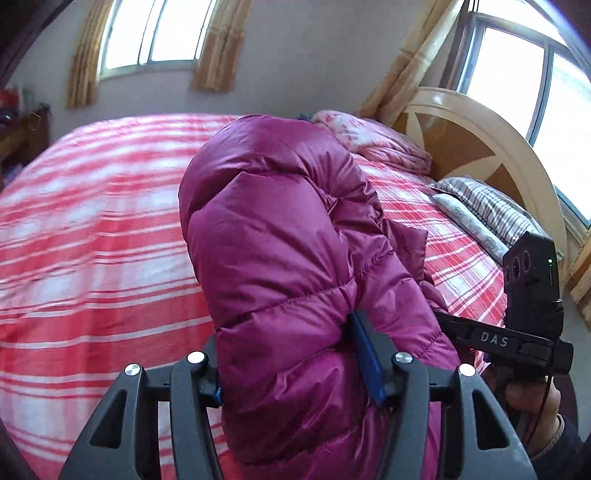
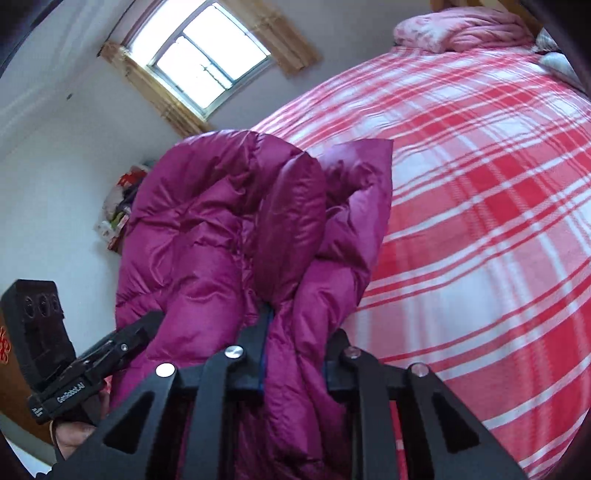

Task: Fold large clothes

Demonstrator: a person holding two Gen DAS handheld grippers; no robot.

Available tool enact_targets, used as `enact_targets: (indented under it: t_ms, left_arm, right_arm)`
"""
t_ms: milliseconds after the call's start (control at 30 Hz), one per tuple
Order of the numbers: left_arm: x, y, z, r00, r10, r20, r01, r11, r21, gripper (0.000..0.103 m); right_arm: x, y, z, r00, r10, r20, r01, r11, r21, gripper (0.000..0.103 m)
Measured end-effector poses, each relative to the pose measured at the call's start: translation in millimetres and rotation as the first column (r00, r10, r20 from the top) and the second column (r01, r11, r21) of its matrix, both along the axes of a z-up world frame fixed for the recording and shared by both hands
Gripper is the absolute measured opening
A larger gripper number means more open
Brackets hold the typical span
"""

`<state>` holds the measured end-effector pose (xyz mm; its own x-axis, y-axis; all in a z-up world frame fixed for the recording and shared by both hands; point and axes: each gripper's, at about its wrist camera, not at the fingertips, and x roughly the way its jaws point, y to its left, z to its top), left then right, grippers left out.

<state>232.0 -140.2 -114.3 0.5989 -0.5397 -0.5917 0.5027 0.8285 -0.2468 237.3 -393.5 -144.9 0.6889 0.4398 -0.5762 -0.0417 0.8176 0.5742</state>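
A large magenta puffer jacket (image 1: 280,229) hangs bunched above the red-and-white checked bed (image 1: 92,229). My left gripper (image 1: 286,332) is shut on a thick fold of it, and the padding bulges out between the blue-edged fingers (image 1: 365,354). At the right edge of that view, the right gripper's black body (image 1: 532,295) reaches into the jacket's side. In the right wrist view the jacket (image 2: 207,240) fills the middle, with my right gripper (image 2: 301,321) shut on a narrower fold. The left gripper's body (image 2: 74,373) shows at lower left, held by a hand (image 2: 74,439).
The checked bed sheet (image 2: 480,221) spreads wide to the right. A folded pink quilt (image 1: 373,140) and striped pillows (image 1: 480,210) lie by the curved wooden headboard (image 1: 472,147). Curtained windows (image 1: 155,33) line the walls. Bags (image 2: 118,206) are piled in a corner.
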Motion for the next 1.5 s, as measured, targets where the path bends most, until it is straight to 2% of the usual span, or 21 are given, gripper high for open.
enact_targets:
  t_ms: [167, 300, 533, 633, 733, 800, 900, 967, 1033, 1233, 1267, 1333, 1500]
  left_arm:
    - [-14.7, 65.4, 9.3, 0.994, 0.105, 0.041, -0.107, 0.993, 0.042, 0.057]
    - [-26.6, 114.9, 5.9, 0.982, 0.184, 0.05, -0.186, 0.981, 0.062, 0.057]
    - [-38.9, 178.3, -7.8, 0.954, 0.295, 0.053, -0.299, 0.95, 0.089, 0.057]
    - [-40.2, 200.6, -19.4, 0.943, 0.331, 0.037, -0.333, 0.939, 0.091, 0.057]
    - [-39.6, 220.8, -37.4, 0.933, 0.361, 0.011, -0.36, 0.928, 0.097, 0.057]
    - [-38.7, 231.0, -49.7, 0.925, 0.379, -0.005, -0.377, 0.921, 0.096, 0.061]
    - [-34.9, 242.3, -66.2, 0.905, 0.424, -0.025, -0.42, 0.903, 0.092, 0.073]
    - [-35.2, 248.3, -70.0, 0.891, 0.454, -0.026, -0.451, 0.889, 0.081, 0.084]
    - [-41.9, 251.7, -70.8, 0.876, 0.481, -0.004, -0.479, 0.873, 0.089, 0.088]
    - [-57.3, 251.9, -56.9, 0.865, 0.496, 0.068, -0.501, 0.855, 0.137, 0.089]
    - [-62.2, 253.0, -51.6, 0.861, 0.502, 0.086, -0.509, 0.85, 0.133, 0.089]
    - [-72.6, 256.7, -42.3, 0.853, 0.509, 0.114, -0.52, 0.848, 0.107, 0.089]
    - [-92.7, 268.1, -22.4, 0.844, 0.512, 0.159, -0.524, 0.85, 0.049, 0.089]
  right_arm:
    - [10.6, 70.3, 4.1, 0.992, 0.122, 0.01, -0.123, 0.992, 0.016, 0.023]
    - [16.7, 124.1, 3.5, 0.976, 0.216, 0.008, -0.216, 0.976, 0.016, 0.023]
    - [28.8, 204.8, -3.5, 0.938, 0.347, -0.012, -0.347, 0.938, 0.016, 0.023]
    - [37.7, 226.9, -13.2, 0.924, 0.381, -0.031, -0.381, 0.924, 0.015, 0.023]
    - [47.6, 239.8, -23.4, 0.919, 0.39, -0.05, -0.39, 0.921, 0.011, 0.023]
    - [53.7, 243.5, -25.8, 0.921, 0.386, -0.056, -0.387, 0.922, 0.001, 0.023]
    - [59.2, 239.8, -28.0, 0.922, 0.38, -0.071, -0.383, 0.924, -0.022, 0.024]
    - [63.5, 254.1, -28.2, 0.924, 0.375, -0.078, -0.378, 0.925, -0.033, 0.027]
    - [60.4, 255.1, -26.7, 0.928, 0.364, -0.08, -0.368, 0.929, -0.033, 0.033]
    - [46.5, 246.9, -14.9, 0.95, 0.307, -0.054, -0.31, 0.948, -0.064, 0.05]
    - [38.9, 240.8, -9.6, 0.956, 0.292, -0.041, -0.294, 0.953, -0.072, 0.051]
    - [27.7, 235.1, 1.6, 0.966, 0.257, -0.01, -0.256, 0.962, -0.096, 0.061]
    - [-4.0, 228.9, 32.1, 0.972, 0.22, 0.081, -0.207, 0.967, -0.148, 0.065]
